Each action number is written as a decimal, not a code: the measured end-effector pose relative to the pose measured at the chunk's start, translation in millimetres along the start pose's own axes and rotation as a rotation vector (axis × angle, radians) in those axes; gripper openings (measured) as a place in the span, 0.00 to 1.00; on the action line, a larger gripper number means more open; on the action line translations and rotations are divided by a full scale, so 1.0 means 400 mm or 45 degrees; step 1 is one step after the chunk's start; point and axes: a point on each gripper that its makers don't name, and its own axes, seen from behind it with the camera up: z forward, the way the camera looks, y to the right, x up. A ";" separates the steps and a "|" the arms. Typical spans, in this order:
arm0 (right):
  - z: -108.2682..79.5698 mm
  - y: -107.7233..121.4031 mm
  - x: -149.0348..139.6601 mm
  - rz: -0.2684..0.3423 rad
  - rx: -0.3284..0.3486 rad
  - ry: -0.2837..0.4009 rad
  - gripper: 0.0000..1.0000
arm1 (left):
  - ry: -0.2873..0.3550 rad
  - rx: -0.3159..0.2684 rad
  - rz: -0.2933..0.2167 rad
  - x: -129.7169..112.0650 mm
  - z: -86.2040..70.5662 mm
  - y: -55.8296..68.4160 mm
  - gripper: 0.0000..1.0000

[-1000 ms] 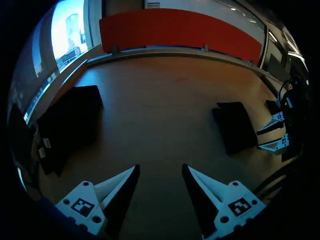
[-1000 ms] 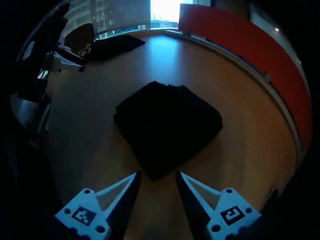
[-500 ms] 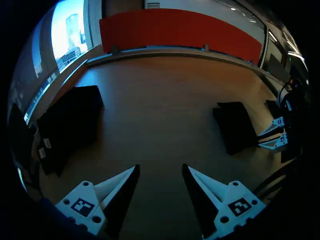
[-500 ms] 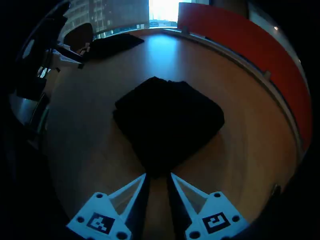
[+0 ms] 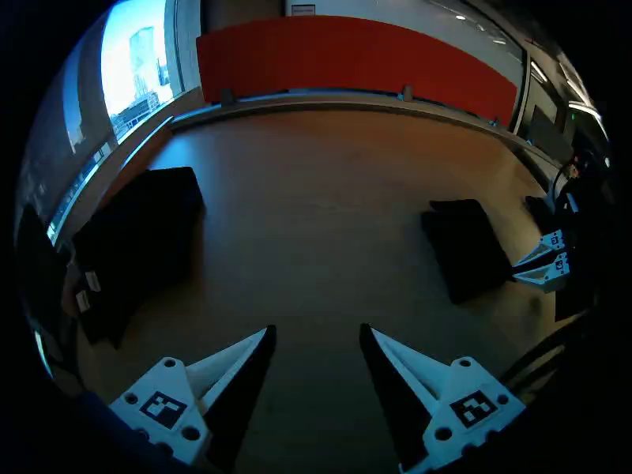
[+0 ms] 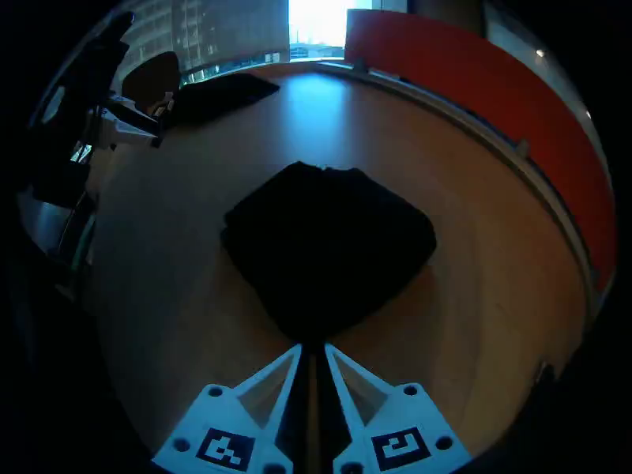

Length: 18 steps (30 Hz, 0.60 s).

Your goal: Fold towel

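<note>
The towel (image 6: 328,245) lay folded into a thick black square on the wooden table (image 6: 490,300), turned so that one corner pointed straight at my right gripper (image 6: 312,349). That gripper's jaws were all but together, with only a thin strip of table showing between them. Their tips sat right at the towel's near corner, but I could not tell whether they pinched any cloth.

In the left gripper view the towel (image 5: 466,249) lay off to the right side of the table (image 5: 316,197), and my right gripper (image 5: 517,271) met its outer edge with its fingers close together.

My left gripper (image 5: 316,332) hung well apart from the towel, jaws spread wide over bare wood and holding nothing. In the right gripper view it (image 6: 130,126) showed far off at the table's left edge.

A second heap of dark cloth (image 5: 142,229) lay on the table's far left side, near the window (image 5: 138,63). A red panel (image 5: 355,55) ran along the table's back edge.
</note>
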 end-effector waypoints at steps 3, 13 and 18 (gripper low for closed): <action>-0.016 0.013 0.027 0.001 -0.013 0.026 0.04 | 0.003 -0.002 0.000 0.003 0.001 0.000 0.77; -0.086 0.065 0.187 -0.067 -0.055 0.147 0.04 | 0.031 -0.018 -0.012 0.024 0.005 0.011 0.77; -0.129 0.087 0.288 -0.108 -0.075 0.221 0.04 | 0.046 -0.028 -0.012 0.038 0.004 0.019 0.77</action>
